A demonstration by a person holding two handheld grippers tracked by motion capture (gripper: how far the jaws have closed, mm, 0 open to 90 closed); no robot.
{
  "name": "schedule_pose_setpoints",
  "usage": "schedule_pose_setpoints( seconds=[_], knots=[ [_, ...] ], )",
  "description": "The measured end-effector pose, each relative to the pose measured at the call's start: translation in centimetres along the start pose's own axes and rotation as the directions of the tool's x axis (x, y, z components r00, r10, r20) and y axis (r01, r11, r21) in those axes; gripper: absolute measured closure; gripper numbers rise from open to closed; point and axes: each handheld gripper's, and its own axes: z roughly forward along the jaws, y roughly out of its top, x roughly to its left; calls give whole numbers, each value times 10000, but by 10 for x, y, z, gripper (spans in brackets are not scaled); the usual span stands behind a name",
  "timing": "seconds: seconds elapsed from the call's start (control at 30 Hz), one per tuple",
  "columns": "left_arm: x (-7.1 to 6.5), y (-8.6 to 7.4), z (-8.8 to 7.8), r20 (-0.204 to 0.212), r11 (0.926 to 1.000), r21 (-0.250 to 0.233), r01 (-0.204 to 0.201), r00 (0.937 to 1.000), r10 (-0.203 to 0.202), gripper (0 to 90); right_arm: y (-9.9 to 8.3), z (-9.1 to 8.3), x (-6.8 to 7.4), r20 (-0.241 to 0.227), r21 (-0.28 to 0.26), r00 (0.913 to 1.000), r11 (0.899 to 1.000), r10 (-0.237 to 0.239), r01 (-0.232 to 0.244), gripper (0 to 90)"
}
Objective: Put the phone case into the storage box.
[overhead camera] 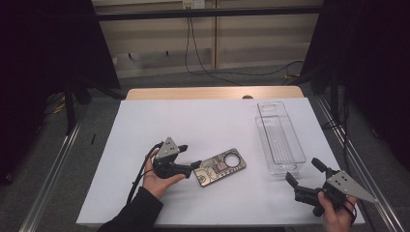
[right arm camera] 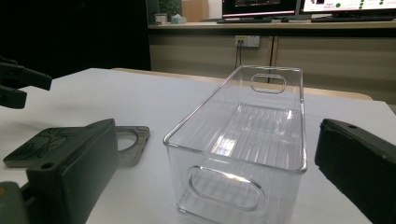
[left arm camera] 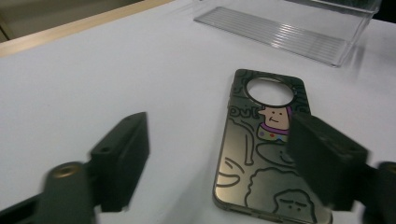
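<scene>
The left gripper [overhead camera: 188,155] has its jaws spread wide and grips nothing; the phone case [overhead camera: 220,166] lies flat on the white table [overhead camera: 145,125] just ahead of its tips. The right gripper [overhead camera: 303,173] also gapes empty, with the clear bin [overhead camera: 279,136] directly beyond its jaws.

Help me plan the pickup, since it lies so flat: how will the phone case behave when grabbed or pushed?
The phone case looks thin and lies flat on the white table, so it would probably slide rather than tip or roll. Its glossy back may be slippery. The camera cutout suggests a light, empty shell, likely somewhat flexible.
</scene>
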Motion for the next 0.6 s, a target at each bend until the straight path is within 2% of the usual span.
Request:
schedule_pose_setpoints(
  seconds=[0.03,0.07,0.17,0.2,0.33,0.4,0.47,0.57,0.6],
  knots=[
    [-1,0,1,-161,10000,-15,-70,9998,70,141,0,0,0,2,0,10000,10000,-4,4,0],
    [-1,0,1,-152,10000,0,-93,9998,93,110,0,0,0,-5,-1,10000,10000,-1,1,0],
    [-1,0,4,57,9999,73,71,10000,-72,42,0,0,0,11,8,10000,10000,2,-2,0],
    [-1,0,5,63,9999,130,-12,10000,11,34,0,0,0,9,5,10000,10000,-6,6,0],
    [-5,2,7,248,9999,91,-46,9997,44,33,0,0,0,9,20,10000,10000,-22,22,0],
    [-7,4,9,410,9998,31,-184,9990,183,35,0,0,0,11,28,10000,10000,-20,20,0],
    [-9,6,12,612,9999,44,-114,9981,111,34,0,0,0,19,23,10000,10000,-27,27,0],
    [-12,9,16,730,9993,266,-263,9970,243,47,0,-1,0,24,19,10000,10000,-20,20,0],
    [-12,10,17,899,9995,239,-205,9958,183,52,0,-1,0,29,4,10000,10000,-25,25,0]
  ],
)
